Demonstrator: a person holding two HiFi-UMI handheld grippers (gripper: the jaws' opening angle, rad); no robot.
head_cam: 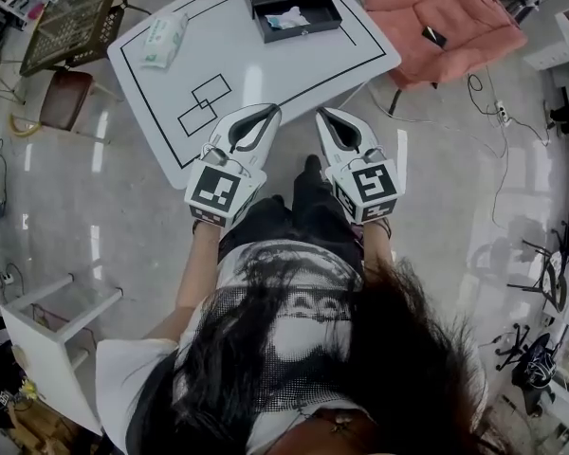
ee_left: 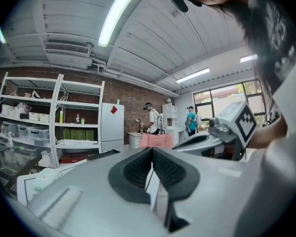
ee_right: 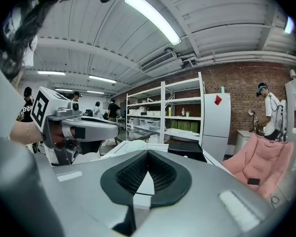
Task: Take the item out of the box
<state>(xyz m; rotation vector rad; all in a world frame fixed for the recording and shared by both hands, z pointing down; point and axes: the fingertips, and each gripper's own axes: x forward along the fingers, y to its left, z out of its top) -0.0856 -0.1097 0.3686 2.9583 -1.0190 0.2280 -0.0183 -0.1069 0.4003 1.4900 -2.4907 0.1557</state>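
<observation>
A black box [head_cam: 291,3] lies open at the far end of the white table [head_cam: 266,74], with a white item [head_cam: 286,19] inside it. My left gripper [head_cam: 272,110] and right gripper [head_cam: 321,113] hover side by side at the table's near edge, well short of the box. Both are shut with nothing between the jaws. In the left gripper view the left gripper [ee_left: 151,149] has its tips meeting. The right gripper [ee_right: 148,154] is likewise closed in its own view, and the box [ee_right: 186,150] shows ahead, right of its tips.
A tissue pack [head_cam: 163,38] lies on the table's far left corner. Black rectangles are drawn on the tabletop. A pink armchair [head_cam: 446,17] stands to the right, a dark crate [head_cam: 76,17] to the left, and a white stool [head_cam: 47,335] near left. Cables trail on the floor.
</observation>
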